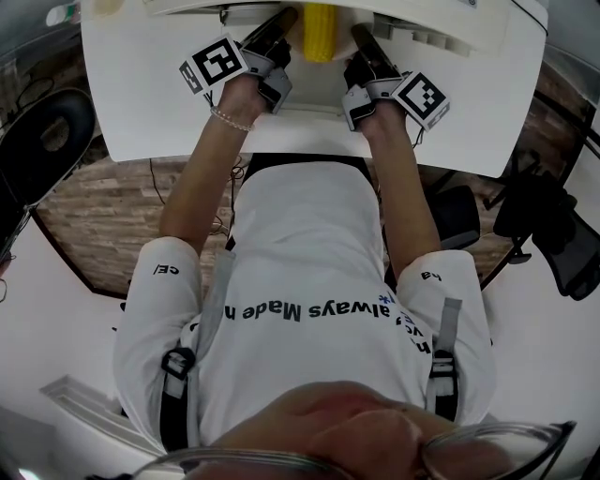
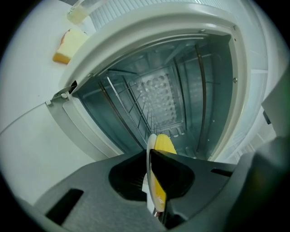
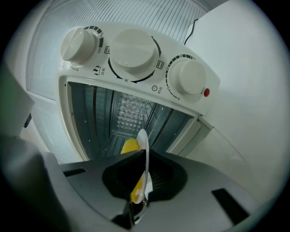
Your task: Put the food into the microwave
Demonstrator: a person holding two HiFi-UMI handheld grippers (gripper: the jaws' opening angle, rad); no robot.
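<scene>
Food point(image 1: 319, 33), yellow and cob-shaped, lies on a white plate point(image 2: 148, 147). We pinch its rim on either side with the left gripper point(image 1: 279, 28) and the right gripper point(image 1: 364, 37), jaws narrow. Straight ahead of both gapes the open microwave point(image 2: 158, 90). We judge insertion is in hand; next comes a level push inward. Beneath is a white table point(image 1: 141, 103); behind, wood floor point(image 1: 94, 206) and black chairs point(image 1: 548, 225).

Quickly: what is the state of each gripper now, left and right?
Left gripper: shut on the plate rim, yellow food on it.
Right gripper: shut on the same plate's opposite rim.
</scene>
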